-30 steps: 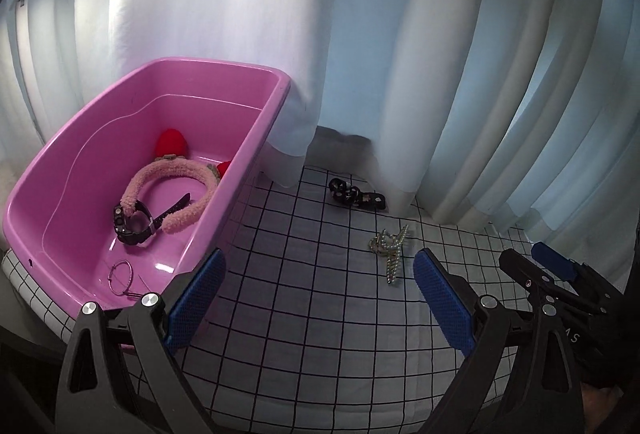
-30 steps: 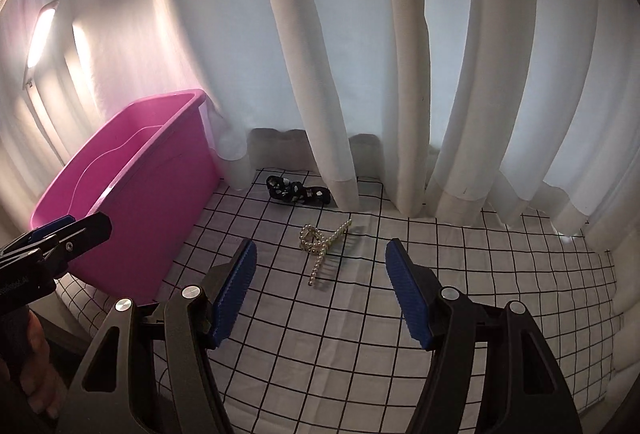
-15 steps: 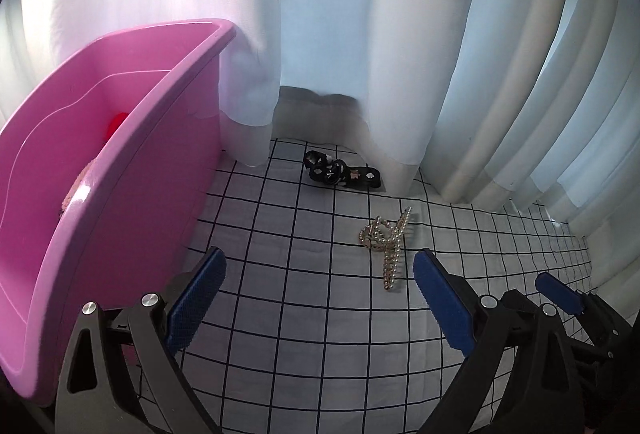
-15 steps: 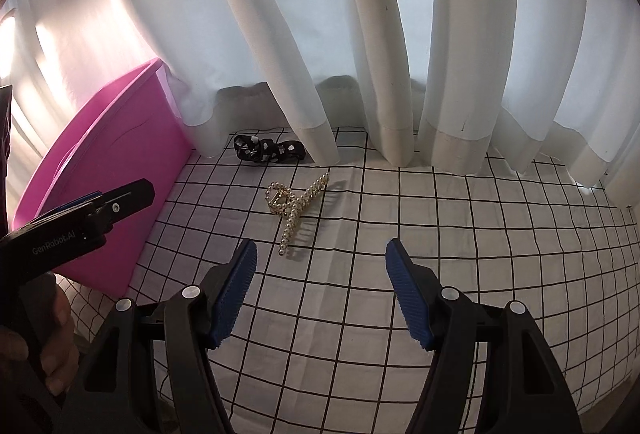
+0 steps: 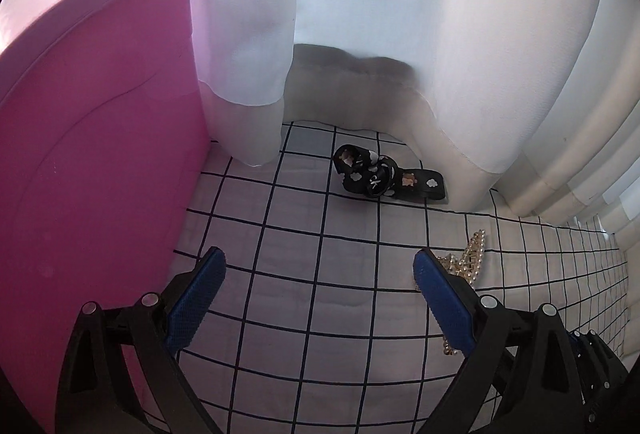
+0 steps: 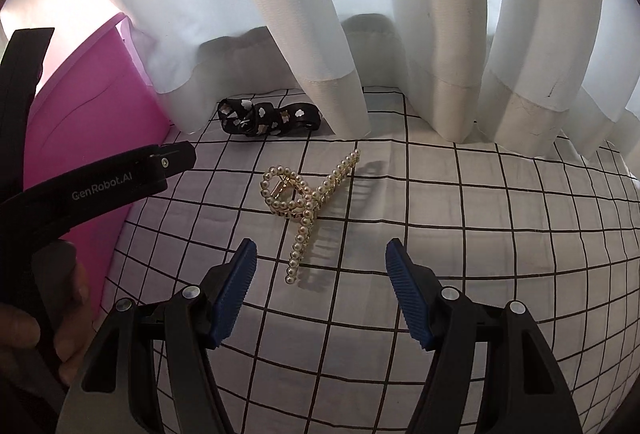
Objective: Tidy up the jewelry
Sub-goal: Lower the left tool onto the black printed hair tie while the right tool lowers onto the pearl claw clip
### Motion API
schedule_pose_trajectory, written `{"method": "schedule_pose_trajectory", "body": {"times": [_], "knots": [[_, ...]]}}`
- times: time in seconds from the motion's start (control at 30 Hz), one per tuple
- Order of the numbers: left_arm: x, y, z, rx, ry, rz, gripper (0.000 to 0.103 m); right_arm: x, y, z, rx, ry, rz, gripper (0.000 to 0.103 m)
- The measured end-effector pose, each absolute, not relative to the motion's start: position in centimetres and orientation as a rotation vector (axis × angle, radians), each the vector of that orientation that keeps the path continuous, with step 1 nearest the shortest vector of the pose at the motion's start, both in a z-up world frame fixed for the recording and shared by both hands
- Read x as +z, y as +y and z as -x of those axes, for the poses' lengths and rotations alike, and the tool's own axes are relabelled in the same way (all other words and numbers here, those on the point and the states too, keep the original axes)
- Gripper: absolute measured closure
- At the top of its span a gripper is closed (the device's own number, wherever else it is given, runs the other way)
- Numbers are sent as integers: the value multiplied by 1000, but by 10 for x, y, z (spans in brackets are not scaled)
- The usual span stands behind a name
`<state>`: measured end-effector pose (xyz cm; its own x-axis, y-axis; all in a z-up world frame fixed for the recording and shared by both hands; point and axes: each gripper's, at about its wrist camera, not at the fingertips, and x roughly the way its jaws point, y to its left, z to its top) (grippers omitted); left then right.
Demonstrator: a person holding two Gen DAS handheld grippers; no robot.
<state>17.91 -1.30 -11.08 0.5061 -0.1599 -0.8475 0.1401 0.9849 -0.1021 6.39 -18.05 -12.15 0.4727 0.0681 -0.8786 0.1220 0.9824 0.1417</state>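
While both claws gape empty, pearl hair clip [image 6: 308, 206] lies just ahead of right claw [image 6: 321, 290]; left claw [image 5: 316, 298] faces black band [image 5: 384, 180].

One pearl hair claw [image 6: 308, 206], one black patterned band [image 6: 269, 117], one pink tub [image 5: 100, 138], two hand-held grippers.

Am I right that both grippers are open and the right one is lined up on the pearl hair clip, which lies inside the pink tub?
Not quite. The pearl hair clip is not in the pink tub; it lies on the checked cloth beside it, as the right wrist view shows. The rest holds: the right gripper is open and lined up on the clip, and the left gripper is open too.
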Motion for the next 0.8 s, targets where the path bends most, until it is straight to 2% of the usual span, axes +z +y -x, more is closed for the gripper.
{"method": "schedule_pose_trajectory", "body": {"times": [0.3,0.8], "knots": [[-142,-20,-211,-178,1081,3,10,-155,-173,-87,-70,1141,-157,39],[-161,-30,-239,-191,1102,-2,10,-168,-170,-110,-80,1139,-108,39]]}}
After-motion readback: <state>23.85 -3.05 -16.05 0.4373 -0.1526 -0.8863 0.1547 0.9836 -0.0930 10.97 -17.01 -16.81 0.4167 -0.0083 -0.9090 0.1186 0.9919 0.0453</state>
